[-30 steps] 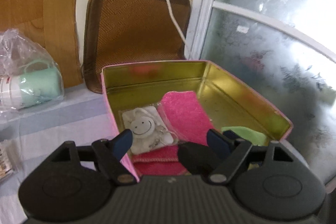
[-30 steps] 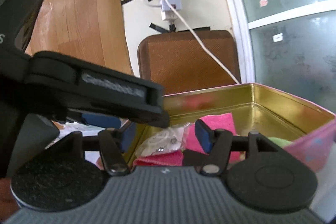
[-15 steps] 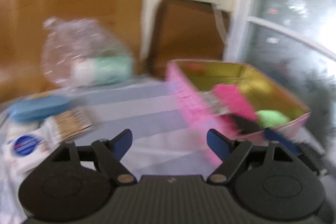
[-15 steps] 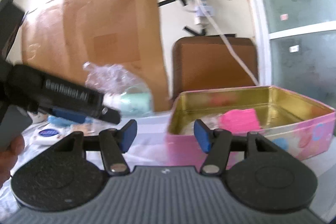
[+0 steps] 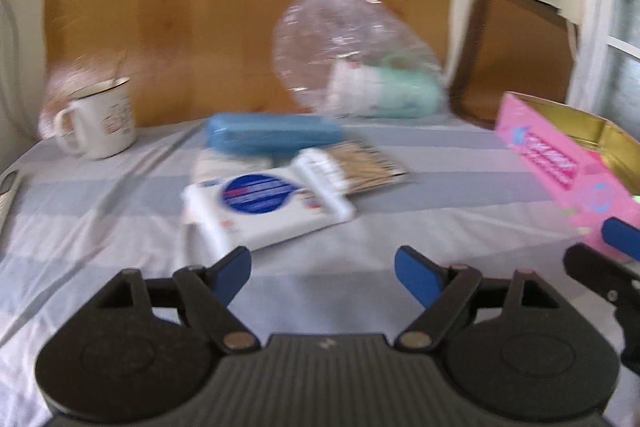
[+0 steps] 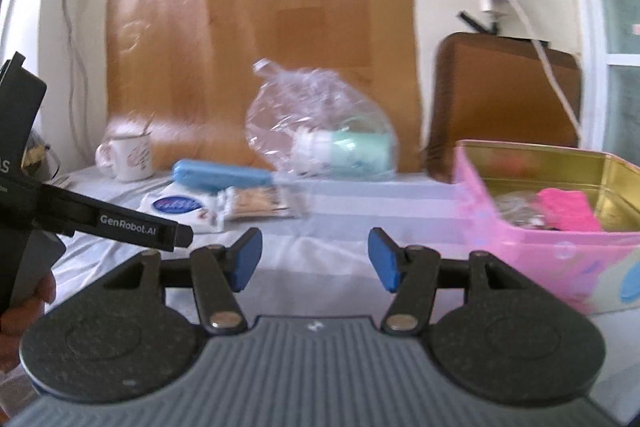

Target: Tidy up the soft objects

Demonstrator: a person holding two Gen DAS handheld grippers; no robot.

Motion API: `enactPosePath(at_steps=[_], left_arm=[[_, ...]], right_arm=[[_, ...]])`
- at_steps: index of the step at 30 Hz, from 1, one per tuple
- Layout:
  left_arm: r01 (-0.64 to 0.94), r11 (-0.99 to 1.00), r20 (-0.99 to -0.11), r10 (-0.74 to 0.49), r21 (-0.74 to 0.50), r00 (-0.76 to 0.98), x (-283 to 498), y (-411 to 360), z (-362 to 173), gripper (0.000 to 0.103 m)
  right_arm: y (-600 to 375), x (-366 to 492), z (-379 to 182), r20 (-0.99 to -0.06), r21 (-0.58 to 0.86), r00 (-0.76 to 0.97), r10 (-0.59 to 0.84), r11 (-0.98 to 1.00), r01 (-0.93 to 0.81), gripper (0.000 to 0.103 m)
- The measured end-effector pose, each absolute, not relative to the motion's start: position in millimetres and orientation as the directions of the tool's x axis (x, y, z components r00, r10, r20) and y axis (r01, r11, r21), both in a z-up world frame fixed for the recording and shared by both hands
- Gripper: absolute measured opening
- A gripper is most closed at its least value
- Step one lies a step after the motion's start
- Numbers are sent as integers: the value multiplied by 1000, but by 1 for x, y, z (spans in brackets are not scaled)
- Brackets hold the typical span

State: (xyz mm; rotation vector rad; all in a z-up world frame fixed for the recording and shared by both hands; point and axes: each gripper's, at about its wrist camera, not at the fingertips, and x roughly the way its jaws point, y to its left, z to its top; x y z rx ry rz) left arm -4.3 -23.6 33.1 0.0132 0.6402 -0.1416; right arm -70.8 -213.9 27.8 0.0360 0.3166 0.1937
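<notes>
My left gripper [image 5: 324,267] hangs open over the striped cloth, with nothing between its blue pads. Just ahead of it lies a white wipes pack [image 5: 260,211] with a bundle of cotton swabs [image 5: 360,167] behind it. My right gripper [image 6: 314,257] is also open and empty, low over the table. The pink tin [image 6: 540,247] stands to its right, holding a pink cloth [image 6: 568,207] and a clear packet. In the left wrist view the tin [image 5: 560,167] sits at the right edge. One right fingertip [image 5: 622,237] shows in front of it.
A blue case [image 5: 272,137] and a clear bag with a mint cup [image 5: 360,67] lie further back. A white mug [image 5: 100,123] stands at the far left. Cardboard [image 5: 240,7] and a brown board [image 5: 508,55] lean on the wall. A hand [image 6: 28,303] holds the left gripper's body.
Both grippers have swung left, away from the pink tin, which has slid to the right of both views. The wipes, swabs and mug have come into sight. Both stayed open.
</notes>
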Motion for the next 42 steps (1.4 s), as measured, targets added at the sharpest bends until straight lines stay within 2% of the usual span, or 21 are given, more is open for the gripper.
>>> enactPosePath(at_steps=[6,7,9,12,22,25,26,31,33,35,37,42], left_arm=[[-4,1000,-573,14,19,819,-5,32,18,84],[-28,1000,-579,21,-4,815,-4,42,16,84],[-52,989,-584,-37,-135,811,-3,65,16,84],[-55,972,-557,-83,-227,826,-5,80,16,84],[-103,916,-473,-101,-387,875,-14,108,16,86],[-98,914,-470,-107,-393,876,-13,108,16,86],[-95,917,-466,-105,-386,879,-13,107,17,86],[-80,929,-451,-98,-360,887,-15,102,18,88],[-80,928,-451,-101,-364,887,-15,103,18,88],[-80,926,-453,-104,-370,886,-14,104,18,88],[-81,924,-453,-105,-374,885,-14,105,18,88],[-86,923,-455,-103,-376,884,-14,105,17,90]], right_arm=[[-177,-52,25,-369,38,886,280,957,-286,61],[-171,-47,25,-383,39,874,298,951,-307,61],[-157,-35,25,-406,40,852,331,937,-346,61],[-140,-12,26,-435,63,823,366,924,-378,62],[-98,65,31,-499,179,735,458,885,-430,63],[-89,93,27,-538,231,704,464,884,-407,63],[-87,99,24,-546,238,701,459,887,-395,66],[-91,106,21,-540,275,679,497,867,-416,68],[-96,104,22,-550,299,651,523,851,-431,67],[-101,98,24,-557,317,622,550,833,-453,60],[-105,90,24,-560,316,606,565,822,-474,57],[-111,64,21,-555,312,592,584,806,-502,57]])
